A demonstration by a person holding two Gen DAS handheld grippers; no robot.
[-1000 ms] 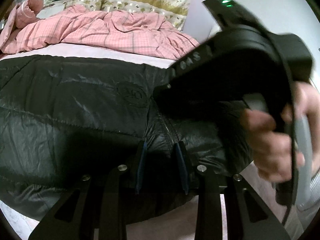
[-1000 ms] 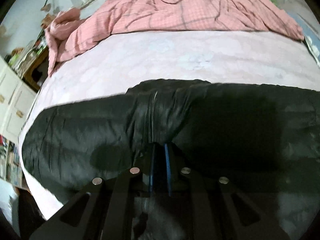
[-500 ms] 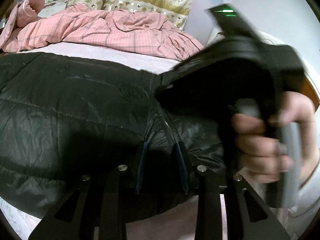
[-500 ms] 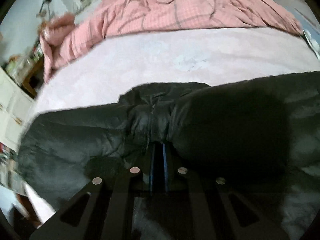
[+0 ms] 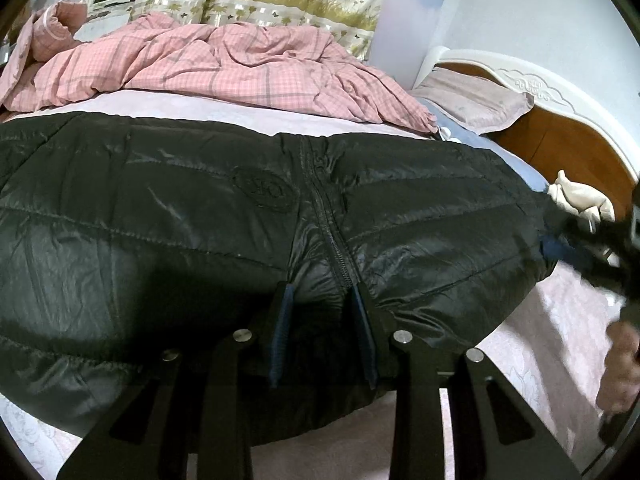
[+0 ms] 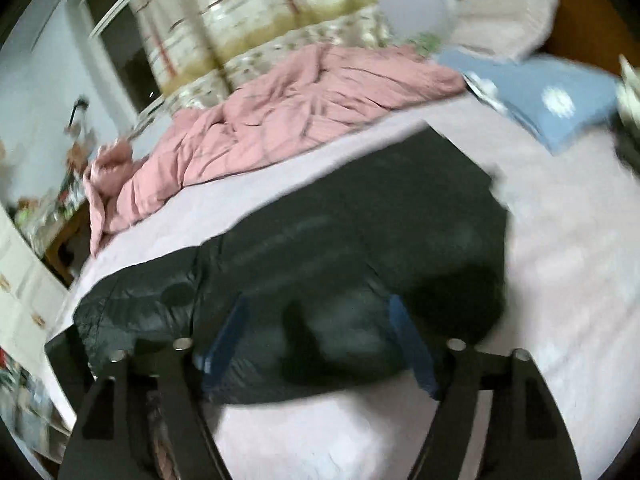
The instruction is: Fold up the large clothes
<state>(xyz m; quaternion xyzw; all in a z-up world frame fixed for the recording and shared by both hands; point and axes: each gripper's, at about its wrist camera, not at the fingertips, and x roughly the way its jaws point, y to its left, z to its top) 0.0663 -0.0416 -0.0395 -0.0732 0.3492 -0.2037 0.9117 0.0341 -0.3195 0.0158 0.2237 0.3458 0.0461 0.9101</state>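
A black quilted puffer jacket [image 5: 160,208] lies spread across the bed, its zipper running up the middle. My left gripper [image 5: 320,292] is shut on a fold of the jacket at its near hem, right beside the zipper. In the blurred right wrist view my right gripper [image 6: 318,308] has its jaws opening wide, above the right end of the jacket [image 6: 360,220]. Its blue pads [image 6: 400,320] press on nothing. In the left wrist view a hand [image 5: 620,364] carries the right gripper at the far right edge.
A crumpled pink plaid quilt [image 5: 240,68] is heaped along the far side of the bed. A blue pillow [image 6: 552,96], a white cloth [image 5: 580,196] and a wooden headboard [image 5: 560,144] are at the right. Pale pink sheet [image 5: 540,320] shows around the jacket.
My right gripper let go of the jacket beside the zipper, opened wide and swung off to the right. The left gripper kept its hold and stayed put.
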